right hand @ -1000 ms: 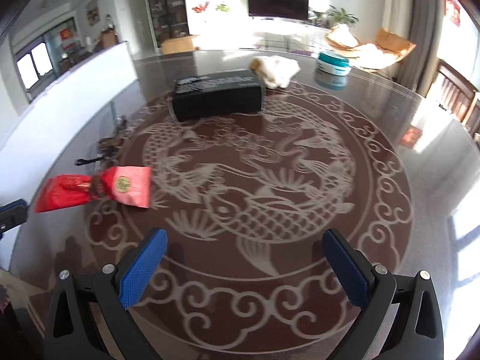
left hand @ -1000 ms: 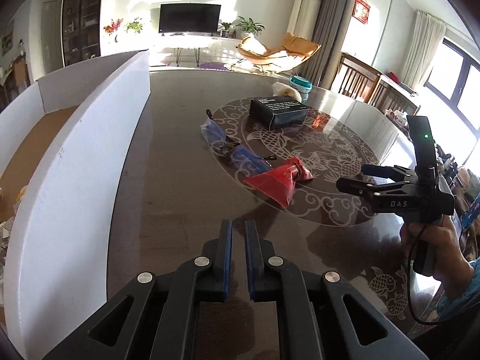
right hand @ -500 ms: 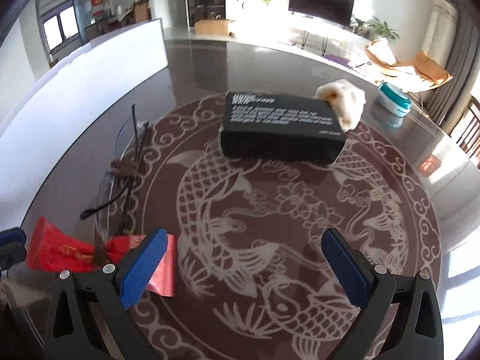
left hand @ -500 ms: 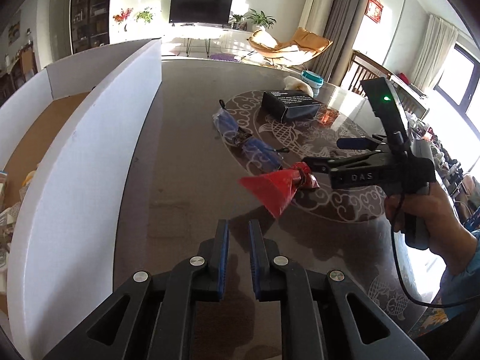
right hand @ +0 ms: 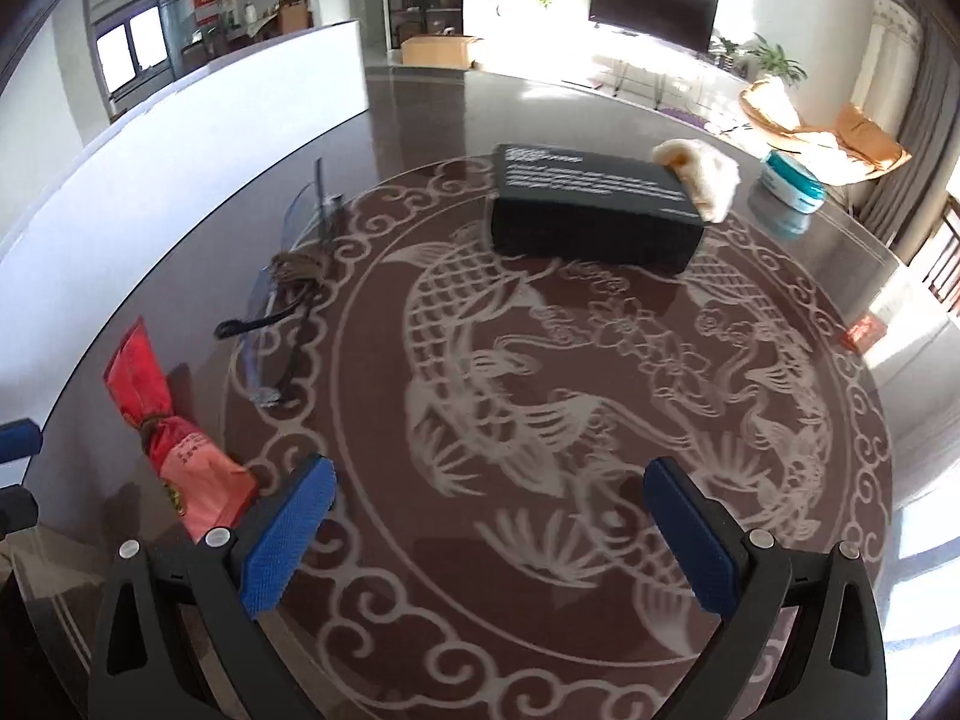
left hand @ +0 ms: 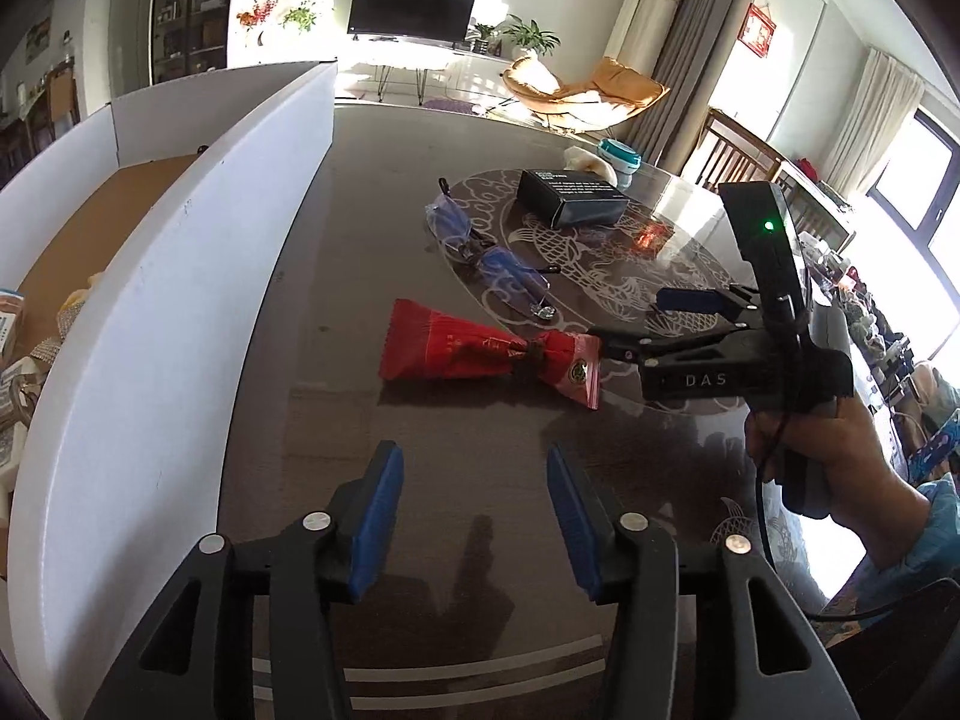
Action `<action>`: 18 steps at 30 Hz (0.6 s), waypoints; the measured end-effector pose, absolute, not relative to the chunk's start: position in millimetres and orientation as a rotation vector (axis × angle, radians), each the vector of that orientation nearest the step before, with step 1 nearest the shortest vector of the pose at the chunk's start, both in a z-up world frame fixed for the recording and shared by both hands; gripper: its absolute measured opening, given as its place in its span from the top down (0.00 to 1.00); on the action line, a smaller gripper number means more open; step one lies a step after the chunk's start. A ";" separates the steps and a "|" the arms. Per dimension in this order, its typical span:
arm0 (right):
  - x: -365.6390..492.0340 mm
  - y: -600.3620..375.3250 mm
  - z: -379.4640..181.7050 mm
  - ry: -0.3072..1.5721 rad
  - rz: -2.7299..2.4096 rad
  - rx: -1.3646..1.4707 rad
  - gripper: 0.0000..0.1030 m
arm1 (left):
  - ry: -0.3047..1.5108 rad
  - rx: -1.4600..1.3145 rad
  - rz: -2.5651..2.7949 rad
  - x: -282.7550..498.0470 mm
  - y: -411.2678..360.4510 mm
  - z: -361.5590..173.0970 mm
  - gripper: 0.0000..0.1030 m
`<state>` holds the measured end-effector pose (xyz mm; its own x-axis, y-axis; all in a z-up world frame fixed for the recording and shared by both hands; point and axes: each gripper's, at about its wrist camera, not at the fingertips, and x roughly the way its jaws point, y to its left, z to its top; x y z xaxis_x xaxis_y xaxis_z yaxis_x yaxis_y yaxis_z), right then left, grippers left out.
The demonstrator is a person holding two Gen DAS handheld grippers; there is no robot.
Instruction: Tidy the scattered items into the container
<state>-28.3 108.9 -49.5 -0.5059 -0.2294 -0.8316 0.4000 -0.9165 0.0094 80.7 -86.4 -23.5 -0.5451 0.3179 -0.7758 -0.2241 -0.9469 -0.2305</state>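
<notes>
Near the table's (left hand: 420, 180) container-side edge, the red packet (left hand: 480, 354) lies crosswise just ahead of the empty, opening left gripper (left hand: 474, 516), its pink end beside the wide-open, empty right gripper (right hand: 489, 531), the white container (left hand: 180, 276) alongside.

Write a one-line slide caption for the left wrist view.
Left gripper opening over the dark table, nothing between its pads, with the red packet ahead and the open right gripper at the packet's end.

Container (left hand: 180, 276) contents cut off at left edge.
</notes>
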 end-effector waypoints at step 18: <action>-1.3 131.2 -44.2 0.188 -2.436 1.261 0.00 | -0.234 -1.389 2.639 13.4 -58.3 -52.8 0.71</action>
